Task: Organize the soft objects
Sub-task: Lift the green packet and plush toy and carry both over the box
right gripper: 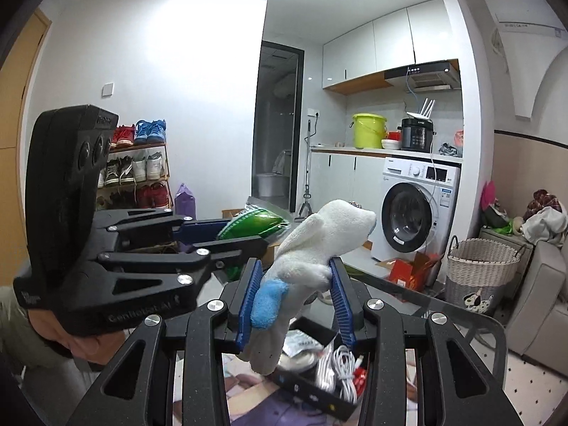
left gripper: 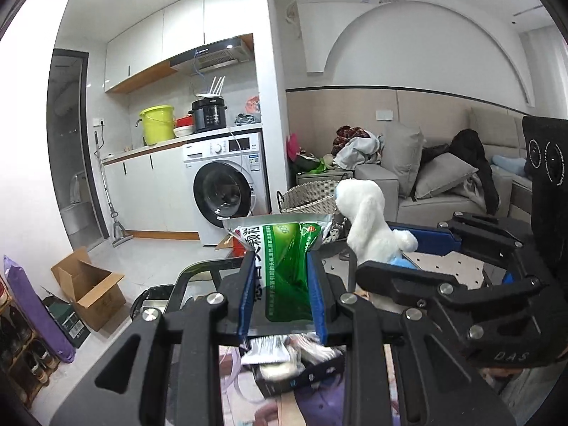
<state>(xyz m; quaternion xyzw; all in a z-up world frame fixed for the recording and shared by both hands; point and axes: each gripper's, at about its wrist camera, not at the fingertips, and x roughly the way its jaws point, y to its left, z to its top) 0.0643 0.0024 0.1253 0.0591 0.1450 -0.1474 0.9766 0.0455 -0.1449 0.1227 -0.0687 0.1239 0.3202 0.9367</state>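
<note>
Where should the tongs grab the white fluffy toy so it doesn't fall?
Around its thick middle, as the right tongs do now: coming from below, blue pads squeezing both sides of the white plush toy. The head sticks out above and the floppy end dangles below, so the middle probably balances best.

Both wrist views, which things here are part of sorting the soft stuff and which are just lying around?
Part of the job:
- green foil pouch, gripped in the left tongs
- white plush toy, gripped in the right tongs
- black tray below, holding packets and white cables

Just lying about:
- washing machine
- wicker basket
- yellow-green bucket
- cardboard box
- shoe rack
</note>
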